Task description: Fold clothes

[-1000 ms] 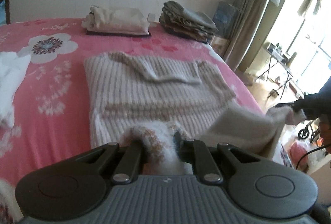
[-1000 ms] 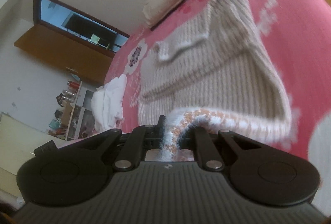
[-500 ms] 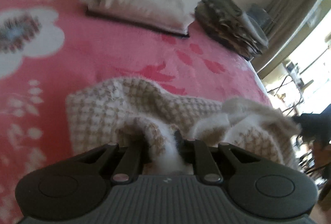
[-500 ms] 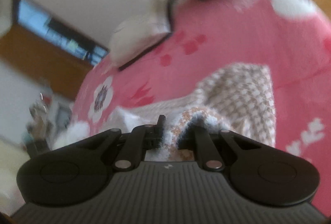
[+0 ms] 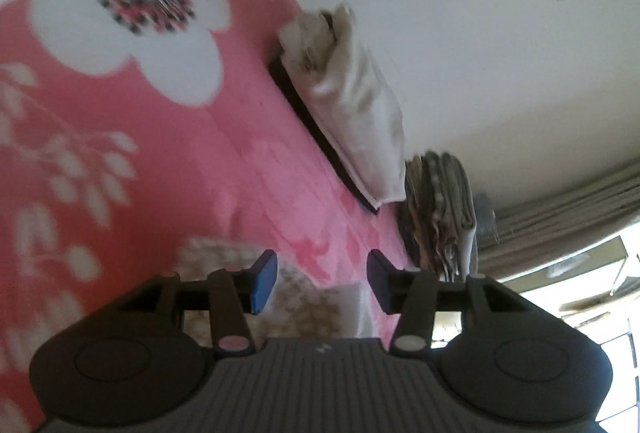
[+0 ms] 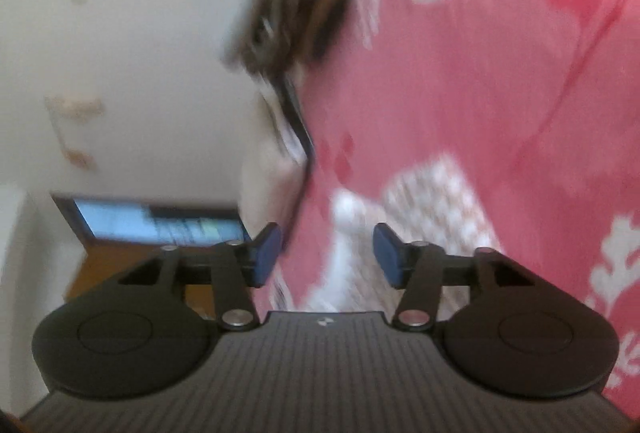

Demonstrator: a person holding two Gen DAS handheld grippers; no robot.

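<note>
L gripper (image 5: 320, 283) and R gripper (image 6: 327, 257) both spread wide, holding nothing. Beige-and-white checked knit garment (image 5: 308, 299) lies on pink floral bedspread (image 5: 160, 161), bottom centre of both frames, w/ motion blur.

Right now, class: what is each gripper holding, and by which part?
Nothing. The left gripper and right gripper both have jaws apart and empty; the sweater lies on the bed below them.
</note>
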